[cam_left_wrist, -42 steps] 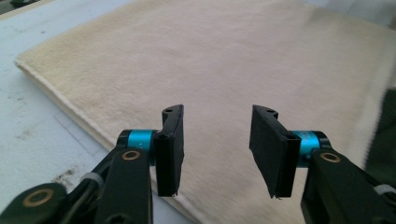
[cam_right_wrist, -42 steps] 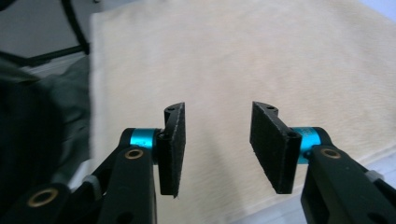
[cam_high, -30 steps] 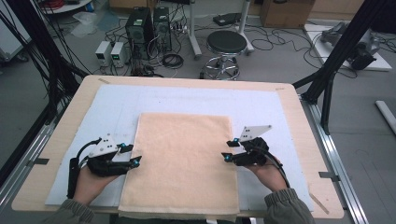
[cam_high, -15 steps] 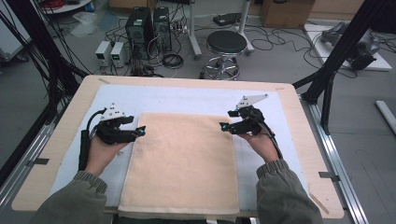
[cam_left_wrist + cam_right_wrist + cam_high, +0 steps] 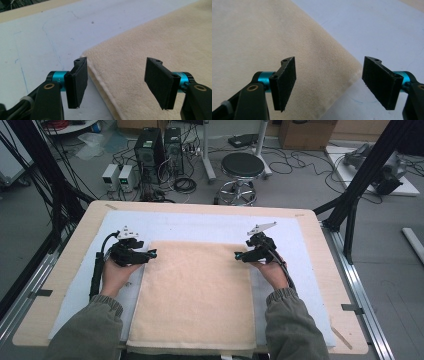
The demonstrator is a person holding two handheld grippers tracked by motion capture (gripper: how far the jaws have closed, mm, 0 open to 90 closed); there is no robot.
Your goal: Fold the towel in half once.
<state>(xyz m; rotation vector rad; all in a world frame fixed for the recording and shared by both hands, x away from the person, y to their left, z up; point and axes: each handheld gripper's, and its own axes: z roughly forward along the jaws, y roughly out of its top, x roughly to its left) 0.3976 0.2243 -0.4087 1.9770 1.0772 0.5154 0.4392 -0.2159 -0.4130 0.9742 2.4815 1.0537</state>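
Beige towel [image 5: 195, 295] flat on white-covered surface [image 5: 200, 226]. Left gripper [image 5: 150, 254] at its far left corner, right gripper [image 5: 239, 255] at its far right corner. Both have just been opening; jaws stand wide, straddling the towel edges, pads clear of cloth.

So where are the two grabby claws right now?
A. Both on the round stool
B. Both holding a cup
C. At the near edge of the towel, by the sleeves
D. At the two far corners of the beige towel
D: in the high view the left gripper and the right gripper sit at the far corners of the beige towel, jaws open.
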